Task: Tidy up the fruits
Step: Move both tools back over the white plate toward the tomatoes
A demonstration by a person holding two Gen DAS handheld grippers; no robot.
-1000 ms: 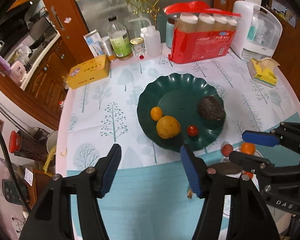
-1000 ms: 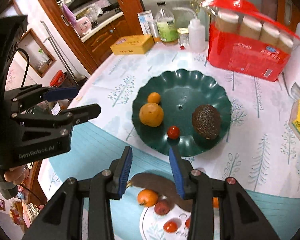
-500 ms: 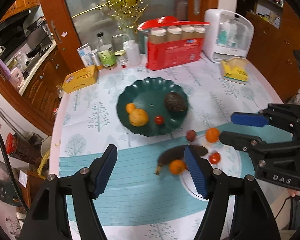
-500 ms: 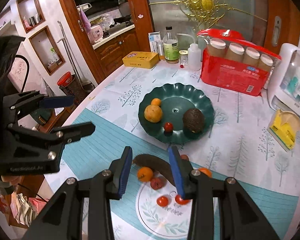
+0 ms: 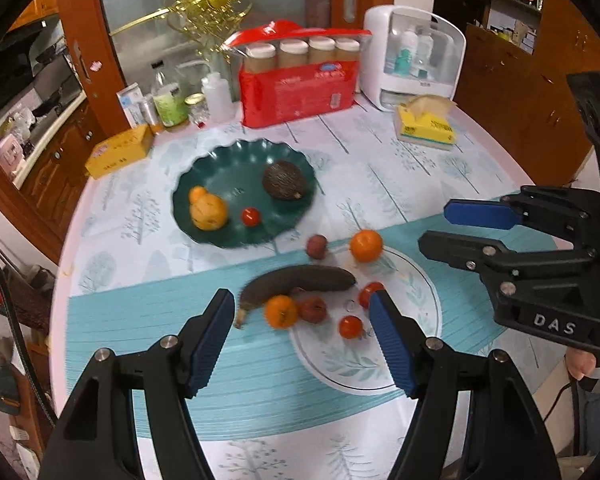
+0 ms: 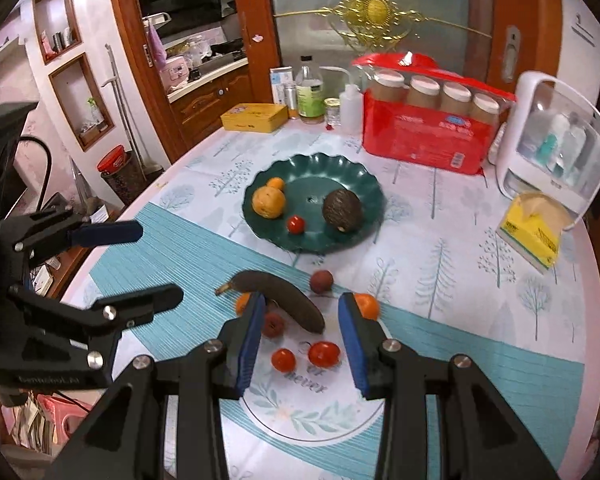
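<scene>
While both sets of jaws hang empty above the table, nothing is gripped yet: the left gripper (image 5: 302, 314) stands about half open, and the right gripper (image 6: 302, 316) is parted more narrowly, also with only air between its pads. Below the left one lies the loose pile it looks to be lining up on: a dark banana (image 5: 296, 282), a small orange (image 5: 281, 311) touching it, a reddish fruit (image 5: 313, 309) just beside that, and two tomatoes (image 5: 350, 326) on the pale round print of the cloth. A second orange (image 5: 365, 245) and another reddish fruit (image 5: 317, 246) sit a little farther off, nearer the green plate (image 5: 220, 172). That plate is plainly the collecting point, I'd say: it already carries an avocado (image 5: 284, 180), a yellow-orange fruit (image 5: 209, 212) with a smaller one touching it, and a tomato (image 5: 250, 216), with bare room in the middle. So the sorting looks partly done, with the banana cluster left to go. Boxes, bottles and the red pack (image 5: 298, 88) stand well back, out of the working lane. Both grippers point steeply down at the pile, which suits a pick from above.
</scene>
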